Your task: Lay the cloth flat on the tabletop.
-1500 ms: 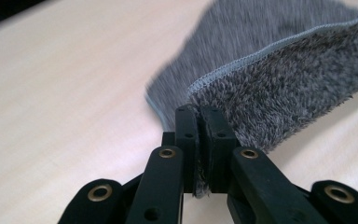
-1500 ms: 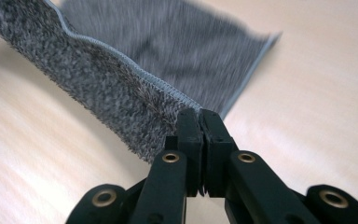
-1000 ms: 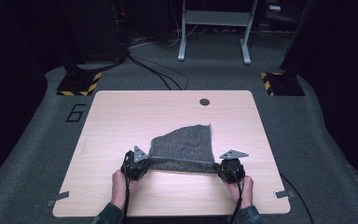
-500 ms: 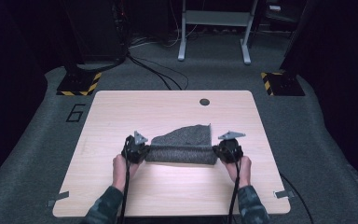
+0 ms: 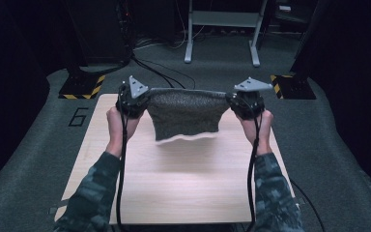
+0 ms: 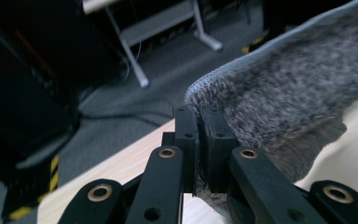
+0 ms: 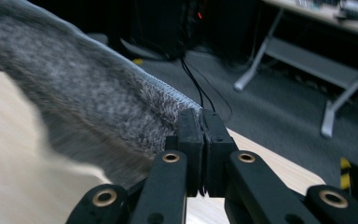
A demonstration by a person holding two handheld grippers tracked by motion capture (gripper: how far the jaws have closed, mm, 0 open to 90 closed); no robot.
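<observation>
At the left, the left gripper (image 5: pixel 136 100) is clamped on one upper corner of the grey cloth (image 5: pixel 186 113), its jaws pinched together over the stitched hem. The cloth hangs between both hands, stretched along its top edge, its lower edge loose in the air above the far part of the wooden counter (image 5: pixel 174 183). At the right, the right gripper (image 5: pixel 241 102) grips the other upper corner, jaws pressed narrow on the fabric.
</observation>
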